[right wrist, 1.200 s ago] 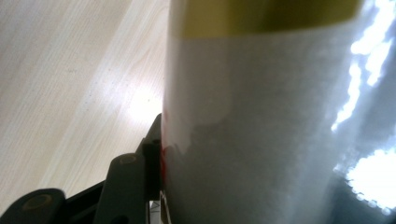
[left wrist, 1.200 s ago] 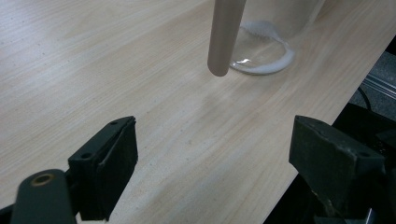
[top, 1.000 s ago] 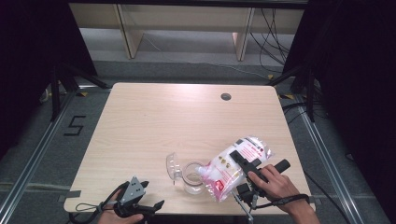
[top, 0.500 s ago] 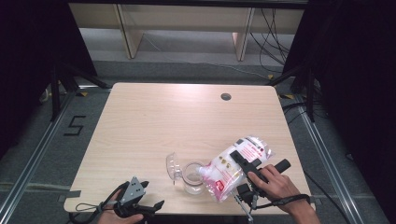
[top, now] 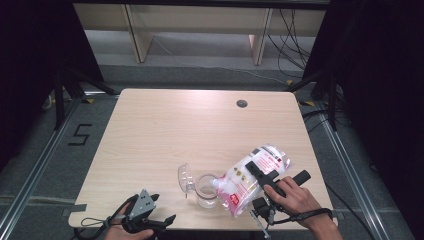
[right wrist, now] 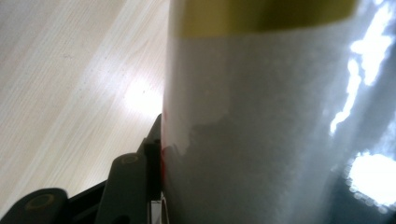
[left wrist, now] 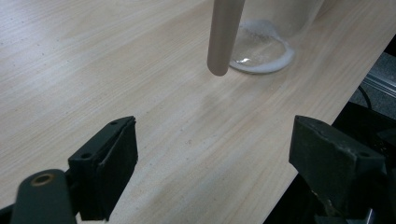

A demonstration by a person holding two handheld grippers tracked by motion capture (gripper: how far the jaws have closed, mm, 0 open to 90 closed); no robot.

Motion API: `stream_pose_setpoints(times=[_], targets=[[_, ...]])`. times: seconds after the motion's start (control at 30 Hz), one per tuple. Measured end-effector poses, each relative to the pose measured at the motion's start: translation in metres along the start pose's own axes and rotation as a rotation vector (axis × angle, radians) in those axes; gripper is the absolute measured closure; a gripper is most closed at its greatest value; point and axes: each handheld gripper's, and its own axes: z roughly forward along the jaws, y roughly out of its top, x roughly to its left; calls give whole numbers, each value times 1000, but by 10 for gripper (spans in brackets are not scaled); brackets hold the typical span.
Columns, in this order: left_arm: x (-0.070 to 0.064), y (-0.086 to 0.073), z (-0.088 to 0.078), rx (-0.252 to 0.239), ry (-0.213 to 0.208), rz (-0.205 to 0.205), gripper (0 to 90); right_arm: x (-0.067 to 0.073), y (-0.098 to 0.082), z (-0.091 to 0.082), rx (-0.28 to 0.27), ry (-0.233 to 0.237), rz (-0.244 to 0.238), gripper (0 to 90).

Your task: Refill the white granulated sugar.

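A clear bag of white granules with red print lies tilted, its spout resting over the mouth of a clear jar. My right gripper is shut on the bag, a hand behind it. In the right gripper view the bag presses against the left finger. The jar's hinged lid stands open to its left. My left gripper rests at the table's front left edge, its jaws wide apart with nothing between them. The jar's base, with white granules around its rim, stands beyond it.
The wooden table has a round cable hole at the back right. A blurred beige rod-like shape hangs in front of the jar. Dark floor with metal rails surrounds the table.
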Motion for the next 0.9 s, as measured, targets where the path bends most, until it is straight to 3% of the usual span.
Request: stream_pose_setpoints(times=[0.03, 0.1, 0.13, 0.33, 0.4, 0.53, 0.57, 0.67, 0.7, 0.73, 0.8, 0.83, 0.9], targets=[[-1, 0, 1, -16, -6, -18, 152, 1, 0, 0, 6, 3, 2, 524], [-1, 0, 1, -16, -6, -20, 152, 2, 1, -1, 16, 5, 14, 524], [-1, 0, 1, -12, -4, -17, 152, -1, 1, 0, 7, 17, -12, 524], [-1, 0, 1, -18, -6, -20, 152, 1, 2, 0, 17, 13, -10, 526], [-1, 0, 0, -2, -4, -5, 152, -1, 2, 0, 16, 6, -25, 526], [0, 0, 0, 3, -5, 1, 152, -1, 1, -2, 29, 0, -12, 527], [0, 0, 0, 4, -9, 5, 152, -11, 3, 3, -43, -13, -155, 527], [0, 1, -1, 12, -8, 5, 152, -9, 4, 2, -24, -3, -133, 527], [0, 0, 0, 3, -4, 0, 152, -11, 5, 4, -50, -6, -164, 527], [0, 0, 0, 2, -4, 2, 152, -1, 5, -1, 38, 3, -50, 528], [-1, 0, 1, -10, -6, -17, 152, -2, 5, -2, 43, 9, -64, 528], [0, 1, 0, -16, -7, 12, 152, -2, 5, -1, 36, 7, -61, 529], [0, 1, 0, -15, -7, 10, 152, -1, 6, -1, 34, 3, -55, 529]])
